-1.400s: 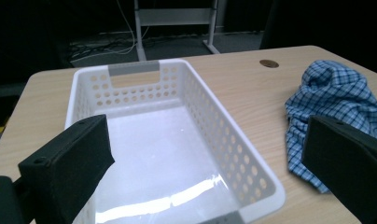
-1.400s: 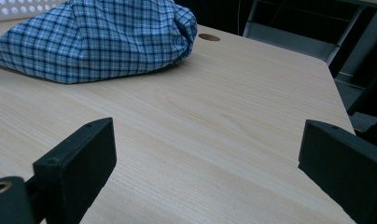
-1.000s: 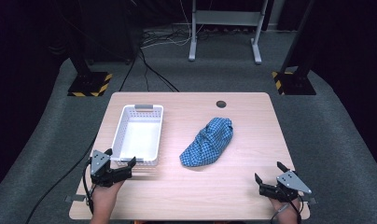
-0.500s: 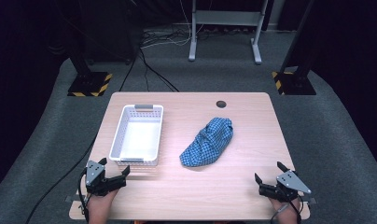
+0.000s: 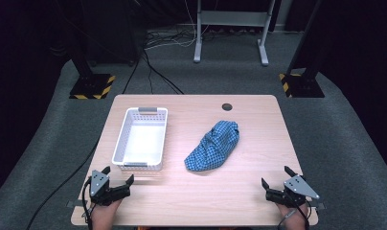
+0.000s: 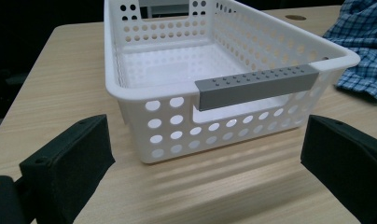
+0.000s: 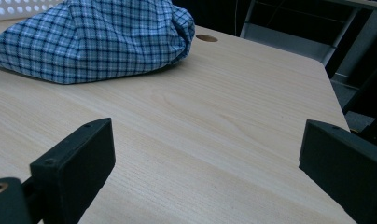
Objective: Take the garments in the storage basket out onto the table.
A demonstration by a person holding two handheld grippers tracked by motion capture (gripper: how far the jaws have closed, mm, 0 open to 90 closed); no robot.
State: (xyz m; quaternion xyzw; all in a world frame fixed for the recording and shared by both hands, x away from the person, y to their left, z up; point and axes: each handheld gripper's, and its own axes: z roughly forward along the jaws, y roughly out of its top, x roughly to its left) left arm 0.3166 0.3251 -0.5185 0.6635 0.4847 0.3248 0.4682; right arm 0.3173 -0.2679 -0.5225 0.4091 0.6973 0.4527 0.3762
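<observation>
A white perforated basket (image 5: 129, 129) with grey handles sits empty on the left half of the wooden table; its near grey handle (image 6: 256, 86) faces the left gripper view. A crumpled blue checked cloth (image 5: 214, 145) lies at the table's middle, to the right of the basket, and spreads across the top left of the right gripper view (image 7: 93, 39). My left gripper (image 5: 118, 175) rests open near the front left edge, just short of the basket. My right gripper (image 5: 276, 176) stands open at the front right corner, well short of the cloth. Neither holds anything.
A round cable hole (image 5: 226, 107) sits near the table's far edge. Beyond the table are cables on the dark floor, a grey metal stand (image 5: 230, 28) and two posts with yellow-black striped bases (image 5: 91, 86).
My left gripper has drawn back toward the front edge, away from the basket. The right gripper, the cloth and the basket have stayed put.
</observation>
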